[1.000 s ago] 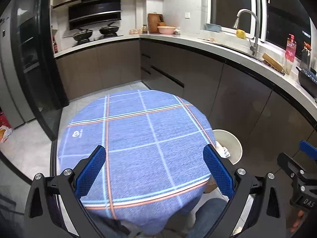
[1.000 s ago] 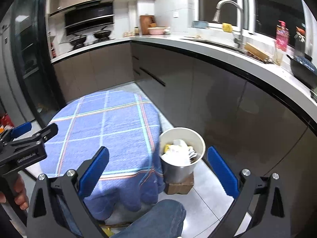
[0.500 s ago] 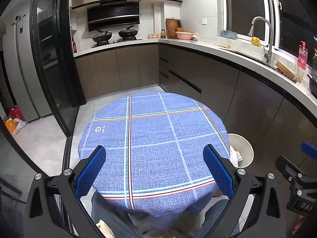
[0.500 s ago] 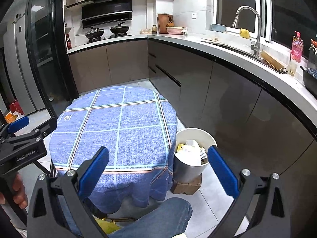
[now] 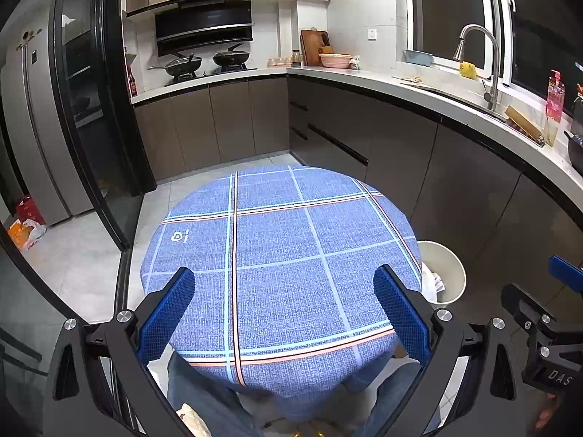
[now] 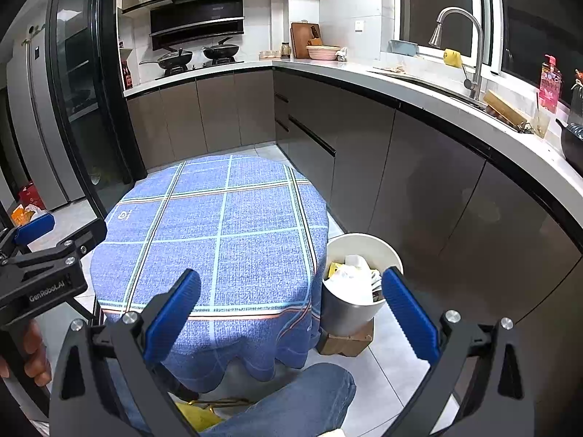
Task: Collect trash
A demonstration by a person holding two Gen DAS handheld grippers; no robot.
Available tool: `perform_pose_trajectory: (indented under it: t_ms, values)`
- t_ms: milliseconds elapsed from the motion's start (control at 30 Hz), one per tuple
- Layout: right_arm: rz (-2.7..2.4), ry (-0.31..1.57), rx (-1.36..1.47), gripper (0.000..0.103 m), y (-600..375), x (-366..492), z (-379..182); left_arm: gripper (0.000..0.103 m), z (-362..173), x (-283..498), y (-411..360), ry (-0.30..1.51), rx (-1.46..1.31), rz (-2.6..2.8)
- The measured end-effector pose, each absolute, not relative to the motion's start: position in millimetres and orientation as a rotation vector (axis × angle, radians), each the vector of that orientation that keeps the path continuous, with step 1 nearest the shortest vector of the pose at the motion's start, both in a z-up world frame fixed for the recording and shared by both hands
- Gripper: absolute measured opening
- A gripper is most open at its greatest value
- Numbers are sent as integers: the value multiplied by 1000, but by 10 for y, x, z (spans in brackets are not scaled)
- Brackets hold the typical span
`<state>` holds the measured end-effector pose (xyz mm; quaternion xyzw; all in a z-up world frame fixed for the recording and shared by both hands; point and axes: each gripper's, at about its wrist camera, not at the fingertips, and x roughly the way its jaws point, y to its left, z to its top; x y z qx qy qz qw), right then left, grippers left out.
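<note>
Left gripper (image 5: 284, 291): lower centre of left view, jaws spread wide, holding nothing; body lettered "GenRobot.AI", seen at left edge of right view.
Right gripper (image 6: 291, 295): lower centre of right view, jaws wide apart, holding nothing; partial "DAS" legible at lower right of left view.
Tablecloth (image 6: 226, 233): blue plaid, small heart logo at left, centre frame.
Trash bin (image 6: 379, 245): white, just right of table, on cardboard box (image 6: 346, 342); holds crumpled trash (image 6: 349, 280).
Faucet (image 6: 461, 43): upper right, over counter.
</note>
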<state>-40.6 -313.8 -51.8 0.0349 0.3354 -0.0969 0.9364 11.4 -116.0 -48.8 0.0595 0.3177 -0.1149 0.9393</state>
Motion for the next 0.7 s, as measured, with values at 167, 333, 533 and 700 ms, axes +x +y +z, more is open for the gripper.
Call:
perform_pose_trajectory:
  t_ms: [167,333,533,700]
  values:
    - [-200,675,74,100,-3154,-431,-493,95,-470,105,-1205,649,126,-247]
    - [-207,666,80,100,-3178,-472,-478,95,-453,101,-1237,648,130,-256]
    - [-206,662,85,100,-3212,-493,-467,95,-432,76,-1297,650,138,-268]
    - [-206,661,88,100,-3235,-498,-464,95,-392,69,-1341,644,140,-274]
